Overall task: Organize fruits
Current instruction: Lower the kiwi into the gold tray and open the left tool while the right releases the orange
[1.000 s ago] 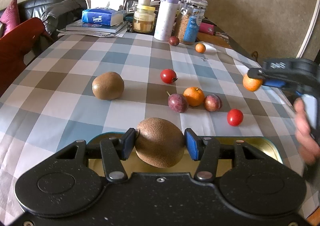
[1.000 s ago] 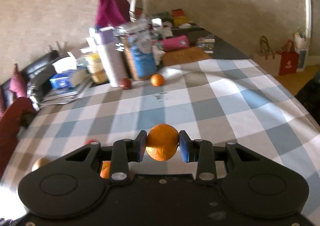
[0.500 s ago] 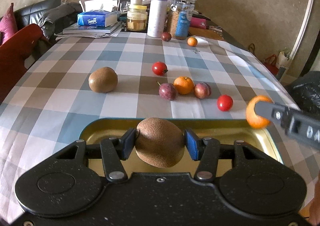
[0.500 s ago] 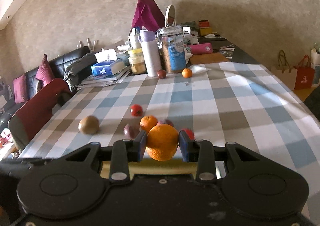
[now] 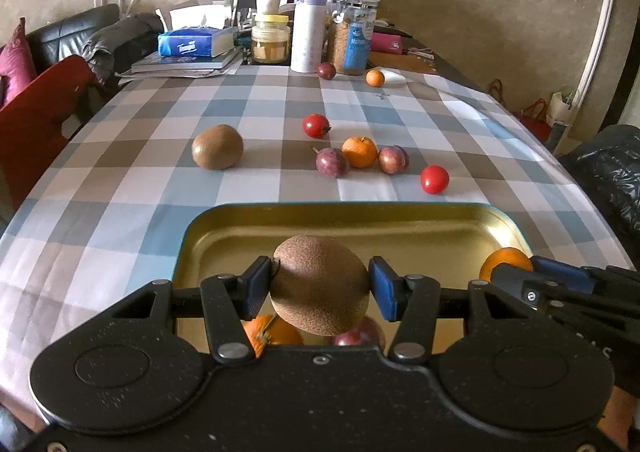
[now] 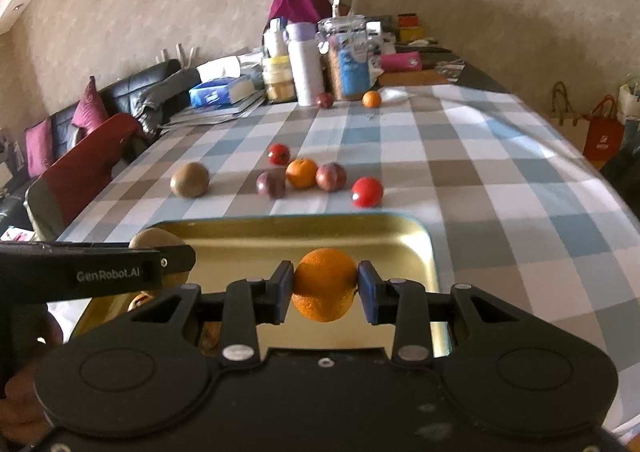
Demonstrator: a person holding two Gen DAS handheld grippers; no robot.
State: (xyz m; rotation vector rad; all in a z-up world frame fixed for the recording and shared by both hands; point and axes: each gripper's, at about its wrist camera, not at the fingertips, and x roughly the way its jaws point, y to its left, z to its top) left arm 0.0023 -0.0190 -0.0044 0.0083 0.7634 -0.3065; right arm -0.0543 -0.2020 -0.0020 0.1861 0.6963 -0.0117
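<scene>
My left gripper point(image 5: 319, 288) is shut on a brown kiwi point(image 5: 320, 284), held over the golden tin tray point(image 5: 400, 228). Beneath it in the tray lie an orange point(image 5: 276, 334) and a purple passion fruit point(image 5: 360, 334). My right gripper point(image 6: 325, 290) is shut on an orange point(image 6: 325, 284) above the tray's right part point(image 6: 424, 248); in the left wrist view it enters from the right with that orange point(image 5: 505, 262). Beyond the tray on the checked cloth lie a kiwi point(image 5: 217, 152), an orange point(image 5: 360, 151), two passion fruits point(image 5: 331, 162) point(image 5: 393, 159) and two red tomatoes point(image 5: 316, 125) point(image 5: 435, 179).
At the table's far end stand a white bottle point(image 5: 307, 30), jars point(image 5: 354, 38), a tissue box point(image 5: 196, 42) and books, with a passion fruit point(image 5: 327, 70) and a small orange point(image 5: 375, 78) before them. A red chair point(image 5: 36, 108) stands left; bags sit on the floor at right.
My right gripper has swung with its orange from over the table's right side to above the tray. The left gripper with the kiwi drew back, so more of the tray shows.
</scene>
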